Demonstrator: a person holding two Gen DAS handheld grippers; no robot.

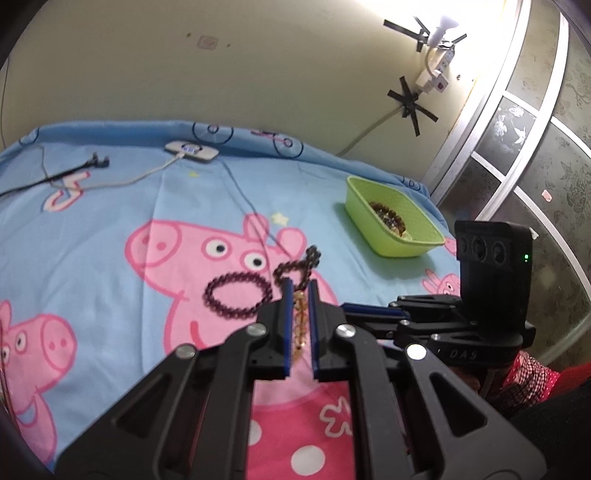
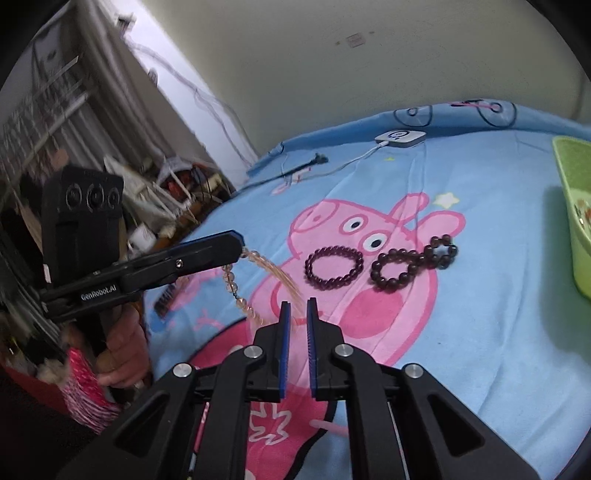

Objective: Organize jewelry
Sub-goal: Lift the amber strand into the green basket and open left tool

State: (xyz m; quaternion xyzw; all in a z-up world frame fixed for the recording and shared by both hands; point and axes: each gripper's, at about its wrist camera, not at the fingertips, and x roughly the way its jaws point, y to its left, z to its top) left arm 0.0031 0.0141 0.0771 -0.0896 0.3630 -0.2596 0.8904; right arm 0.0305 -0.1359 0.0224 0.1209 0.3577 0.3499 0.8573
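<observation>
Both jaws apparently on amber bracelet (image 1: 299, 317).

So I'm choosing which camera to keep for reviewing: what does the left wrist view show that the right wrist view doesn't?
Only the left wrist view: beads inside the green bin and the taped lamp.

Only the right wrist view: the pale bracelet dangling from the left gripper, seen side-on, a hand and clutter beside the bed.

Both: two dark bracelets on the cartoon bedsheet and the white charger.

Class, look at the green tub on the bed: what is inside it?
Inside the green tub lies a dark beaded bracelet, with something pale beside it. The near wall hides the rest of the floor.
</observation>
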